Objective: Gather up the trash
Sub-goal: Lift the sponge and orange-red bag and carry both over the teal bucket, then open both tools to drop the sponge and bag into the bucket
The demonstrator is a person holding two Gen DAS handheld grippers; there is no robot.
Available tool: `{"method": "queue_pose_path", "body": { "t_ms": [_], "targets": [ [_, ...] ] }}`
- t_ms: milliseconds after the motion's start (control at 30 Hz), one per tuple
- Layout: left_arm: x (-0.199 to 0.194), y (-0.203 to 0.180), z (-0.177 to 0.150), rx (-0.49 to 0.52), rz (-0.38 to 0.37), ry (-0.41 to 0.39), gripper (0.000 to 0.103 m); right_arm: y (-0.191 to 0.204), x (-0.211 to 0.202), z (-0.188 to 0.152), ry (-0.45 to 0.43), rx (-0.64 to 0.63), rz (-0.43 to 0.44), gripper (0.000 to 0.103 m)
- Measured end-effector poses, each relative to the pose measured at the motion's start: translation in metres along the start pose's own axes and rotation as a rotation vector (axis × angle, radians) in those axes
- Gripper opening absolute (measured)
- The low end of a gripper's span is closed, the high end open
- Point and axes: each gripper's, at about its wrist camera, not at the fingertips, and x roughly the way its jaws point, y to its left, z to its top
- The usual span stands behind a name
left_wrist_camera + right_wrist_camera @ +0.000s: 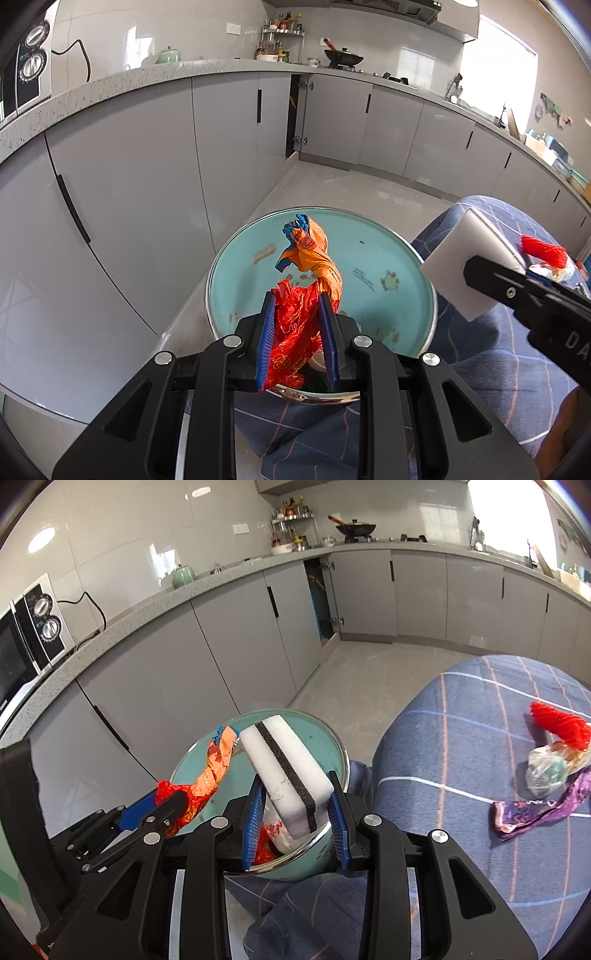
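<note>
Left tool (297, 295) clamps an orange wrapper (310, 280), right tool (297, 786) a sponge (286, 771), over a teal basin (406, 266); grey kitchen cabinets (147, 177) behind.

Count: one teal bin (332, 746), one sponge (288, 771), one orange wrapper (314, 254), two grippers (297, 314) (295, 797), one red net (561, 723), one purple wrapper (535, 808), one clear bag (546, 771).

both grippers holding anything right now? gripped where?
Left gripper pinches the red-orange wrapper by its lower crumpled end. Right gripper clamps the white sponge across its near end.
</note>
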Motion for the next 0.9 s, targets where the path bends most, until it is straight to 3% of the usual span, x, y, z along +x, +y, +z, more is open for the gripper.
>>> {"method": "queue_pose_path", "body": {
  "t_ms": [433, 633, 700, 733, 900],
  "targets": [
    [0.032, 0.0, -0.001, -0.015, 0.022, 0.064, 0.024, -0.004, 0.05, 0.0, 0.097, 0.033, 0.022, 0.036],
    [0.041, -0.002, 0.0, -0.014, 0.029, 0.087, 0.024, -0.008, 0.064, -0.001, 0.133, 0.063, 0.07, 0.039],
    [0.043, -0.002, -0.001, -0.014, 0.029, 0.088, 0.024, -0.009, 0.062, -0.001, 0.135, 0.073, 0.097, 0.048],
    [0.043, -0.001, -0.001, -0.014, 0.03, 0.088, 0.026, -0.009, 0.06, 0.0, 0.126, 0.078, 0.104, 0.06],
    [0.042, 0.0, -0.002, -0.005, 0.047, 0.077, 0.034, -0.015, 0.03, 0.003, 0.032, 0.082, 0.084, 0.063]
  ]
}}
